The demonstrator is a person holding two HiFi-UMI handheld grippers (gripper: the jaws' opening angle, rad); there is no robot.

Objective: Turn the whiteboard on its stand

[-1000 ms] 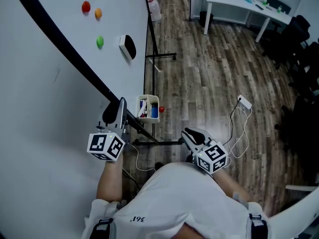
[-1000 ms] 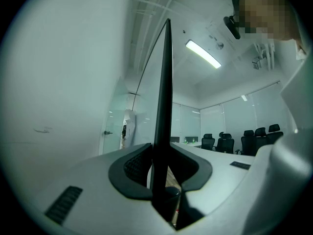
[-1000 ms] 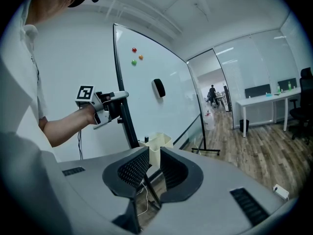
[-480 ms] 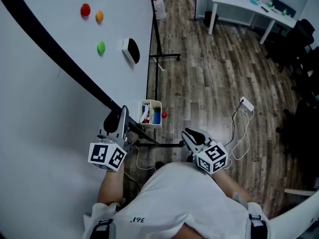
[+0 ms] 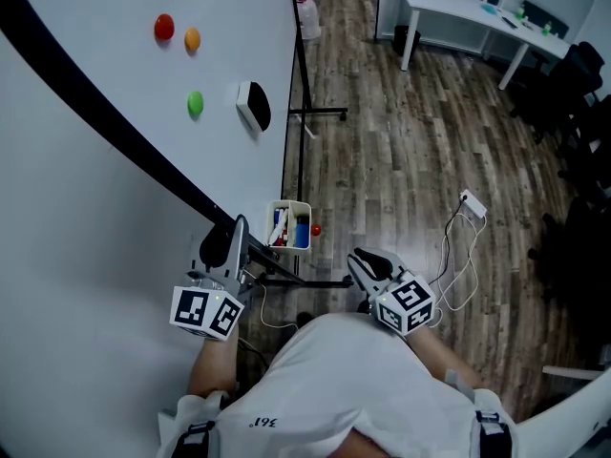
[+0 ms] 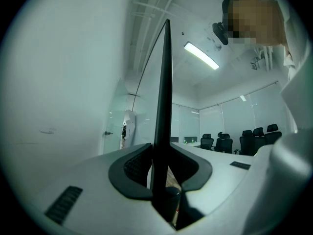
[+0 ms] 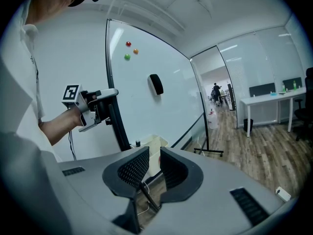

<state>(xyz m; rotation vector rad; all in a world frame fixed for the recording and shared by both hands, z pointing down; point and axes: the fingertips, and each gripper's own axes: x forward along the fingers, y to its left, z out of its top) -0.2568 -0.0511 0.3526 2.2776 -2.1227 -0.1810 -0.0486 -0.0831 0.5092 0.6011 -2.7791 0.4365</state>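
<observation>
We grip whiteboard (image 5: pixel 86 218) at left by black frame edge (image 5: pixel 115 113); left gripper (image 5: pixel 227 246) jaws clamped on it. Right gripper (image 5: pixel 367 260) jaws slightly apart, empty. Risk: single grip slips, board swings, marker box (image 5: pixel 289 225) spills.

My head camera looks forward and steeply down over my own chest. The whiteboard (image 5: pixel 105 218) fills its left and the wood floor (image 5: pixel 401 160) its right. Both tools sit low in the frame, the left gripper (image 5: pixel 226 244) and the right gripper (image 5: pixel 361 259). The left gripper's camera rides just behind its jaws, very near the board's black edge, and tilts up along it toward a ceiling light (image 6: pixel 201 56) (little else fits in). The right gripper's camera faces across the room from farther back. With the head view it shares the board's face, the eraser (image 7: pixel 156 84), the red magnet (image 7: pixel 128 44) and my left gripper.
</observation>
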